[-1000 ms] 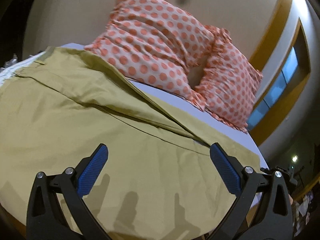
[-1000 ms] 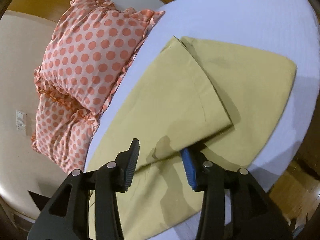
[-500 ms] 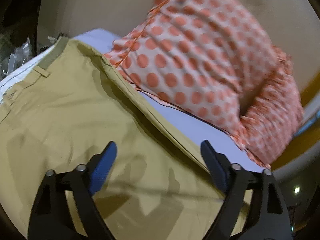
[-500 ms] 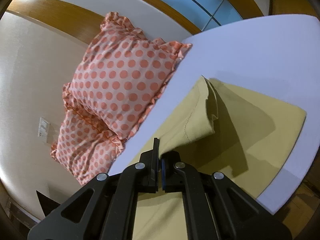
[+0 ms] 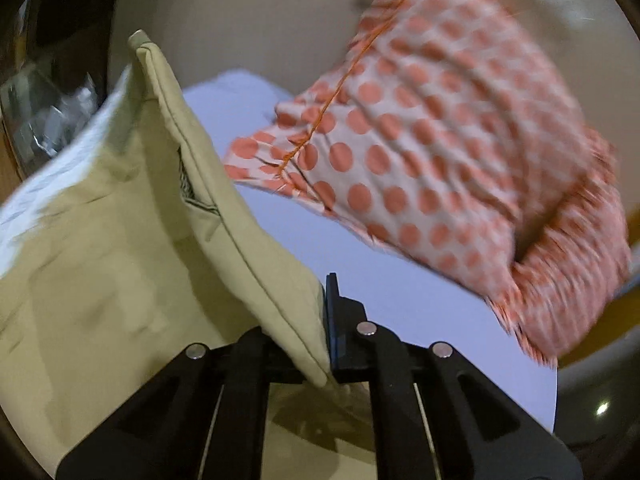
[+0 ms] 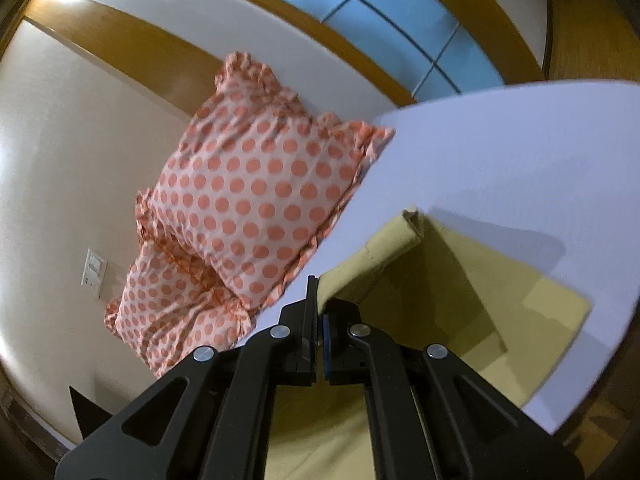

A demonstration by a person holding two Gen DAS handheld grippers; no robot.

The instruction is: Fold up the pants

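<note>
Gripping the pants (image 5: 132, 248) near the waistband, the left gripper (image 5: 326, 332) has its jaws closed tight on a seamed edge of the khaki cloth, which stands lifted in a steep ridge running up and away from the jaws, with a slit of striped lining showing partway along it. The rest of the pants drapes down to the left onto the bed (image 5: 400, 300), whose pale sheet shows bare between the cloth and the pillows (image 5: 432, 152). Those polka-dot pillows, orange on cream with frilled edges, lean against the cream headboard (image 5: 240, 16), blurred in the left view. At the other end, the right gripper (image 6: 319, 320) is likewise clamped on the pants (image 6: 472, 312), its jaws pressed together on a folded edge that rises off the mattress; the lifted leg tilts up from the jaws toward a cuffed corner and throws a dark shadow on the flat layer lying beneath it on the bed (image 6: 520, 168). The pillows (image 6: 248, 208) sit to the left of that gripper, stacked against the wall, a light switch (image 6: 93, 273) beside them and a window (image 6: 360, 4) with wood trim above.
</note>
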